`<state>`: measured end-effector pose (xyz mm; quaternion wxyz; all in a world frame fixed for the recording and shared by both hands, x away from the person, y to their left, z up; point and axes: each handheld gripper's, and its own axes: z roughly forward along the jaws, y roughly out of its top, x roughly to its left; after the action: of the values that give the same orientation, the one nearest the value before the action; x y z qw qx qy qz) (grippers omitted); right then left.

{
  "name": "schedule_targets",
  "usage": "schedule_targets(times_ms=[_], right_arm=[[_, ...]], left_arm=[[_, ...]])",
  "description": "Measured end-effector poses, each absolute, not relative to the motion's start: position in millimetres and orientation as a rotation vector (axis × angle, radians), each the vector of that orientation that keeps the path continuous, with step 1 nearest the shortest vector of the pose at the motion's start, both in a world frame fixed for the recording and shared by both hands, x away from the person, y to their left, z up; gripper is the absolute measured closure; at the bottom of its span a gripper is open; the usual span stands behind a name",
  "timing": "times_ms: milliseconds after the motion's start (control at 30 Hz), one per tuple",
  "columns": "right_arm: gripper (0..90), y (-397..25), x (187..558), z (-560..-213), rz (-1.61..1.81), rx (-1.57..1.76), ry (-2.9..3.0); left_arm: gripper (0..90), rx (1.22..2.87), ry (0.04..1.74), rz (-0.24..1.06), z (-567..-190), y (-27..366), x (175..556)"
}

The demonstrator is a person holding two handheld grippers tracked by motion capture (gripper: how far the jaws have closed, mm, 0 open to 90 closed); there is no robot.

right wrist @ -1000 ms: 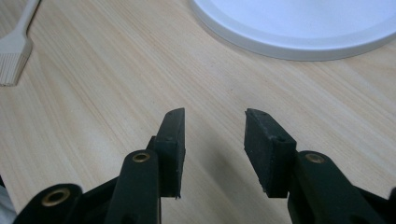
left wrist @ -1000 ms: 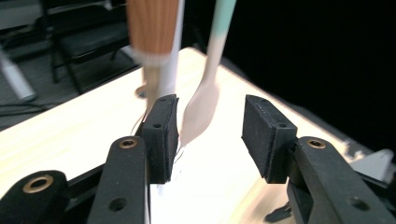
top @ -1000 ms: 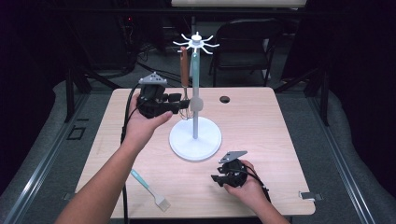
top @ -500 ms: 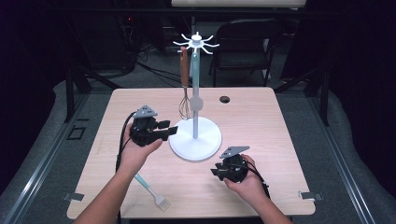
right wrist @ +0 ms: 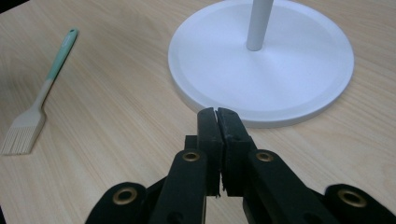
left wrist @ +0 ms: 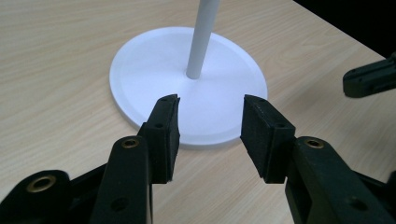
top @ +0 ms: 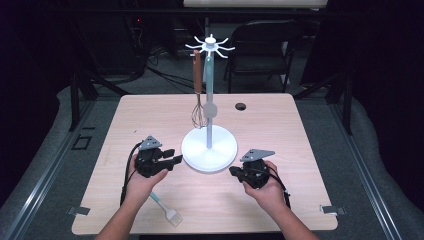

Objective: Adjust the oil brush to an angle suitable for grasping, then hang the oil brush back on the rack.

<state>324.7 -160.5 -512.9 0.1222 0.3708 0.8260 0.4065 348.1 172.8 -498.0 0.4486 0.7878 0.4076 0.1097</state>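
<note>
Right gripper [right wrist: 217, 114] fingers pressed together, white stand base [right wrist: 299, 70] just ahead, brush [right wrist: 39, 100] at left

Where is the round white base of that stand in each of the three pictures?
High view: white base at table centre, between both grippers.
Left gripper view: upper middle, beyond the open jaws.
Right gripper view: upper right, beyond the shut jaws.
Shared landmark: the pole rising from it.

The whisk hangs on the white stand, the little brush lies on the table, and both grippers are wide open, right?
Not quite. The whisk does hang on the white stand and the brush lies on the table, but the right gripper is shut, its jaws pressed together in the right gripper view. The left gripper alone is open.
</note>
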Motion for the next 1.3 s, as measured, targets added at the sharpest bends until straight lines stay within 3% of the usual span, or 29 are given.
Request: schedule_targets(times_ms=[467, 1300], right_arm=[[90.0, -165.1, 336.0, -490.0, 1.243, 1.072, 2.332], [90.0, -142.4, 379.3, -382.2, 1.405, 0.894, 2.111]], left_arm=[[55.5, 1.940, 1.037, 0.220, -523.6, 181.1, 344.8], [55.8, 1.937, 1.060, 0.222, -533.2, 184.8, 342.1]])
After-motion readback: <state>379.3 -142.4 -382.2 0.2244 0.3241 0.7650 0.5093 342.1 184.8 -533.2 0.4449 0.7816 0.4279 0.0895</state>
